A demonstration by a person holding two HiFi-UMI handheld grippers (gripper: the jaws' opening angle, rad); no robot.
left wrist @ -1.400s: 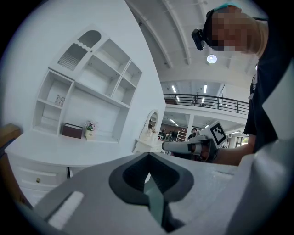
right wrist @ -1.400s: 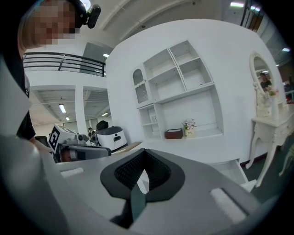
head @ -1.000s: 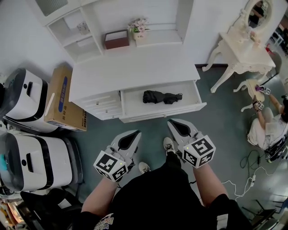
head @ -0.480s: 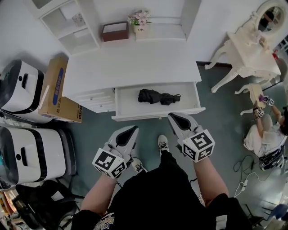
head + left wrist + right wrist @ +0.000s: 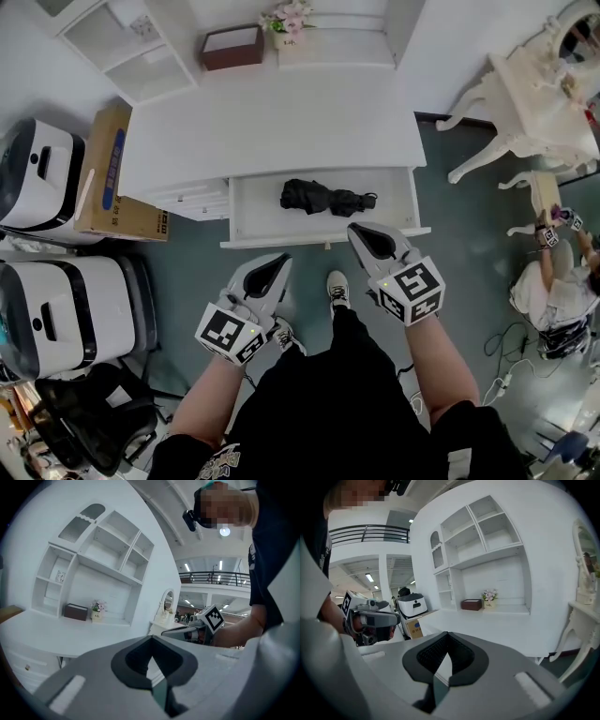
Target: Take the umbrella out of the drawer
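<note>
Now, one black folded umbrella (image 5: 326, 198) lies lengthwise in the single open drawer (image 5: 253, 214), from mid-drawer toward the right end, clear of the front wall. The drawer hangs under the front edge of one white table (image 5: 272, 122). On the shelf behind the table's back edge are one brown box (image 5: 232, 47) and one flower pot (image 5: 291, 19). One cardboard box (image 5: 111, 173) and two white machines (image 5: 37, 173) stand left of the table.

There are two grippers. The left gripper (image 5: 277, 262) has its jaws together on nothing and hovers over the floor (image 5: 197, 253) short of the drawer front. The right gripper (image 5: 361, 231), also closed and empty, has its tip over the drawer's front edge, near the umbrella without touching it.

Against a second ago, both grippers are closer to the drawer. The right tip was then short of the front. The umbrella has not shifted and both pairs of jaws stay closed.
</note>
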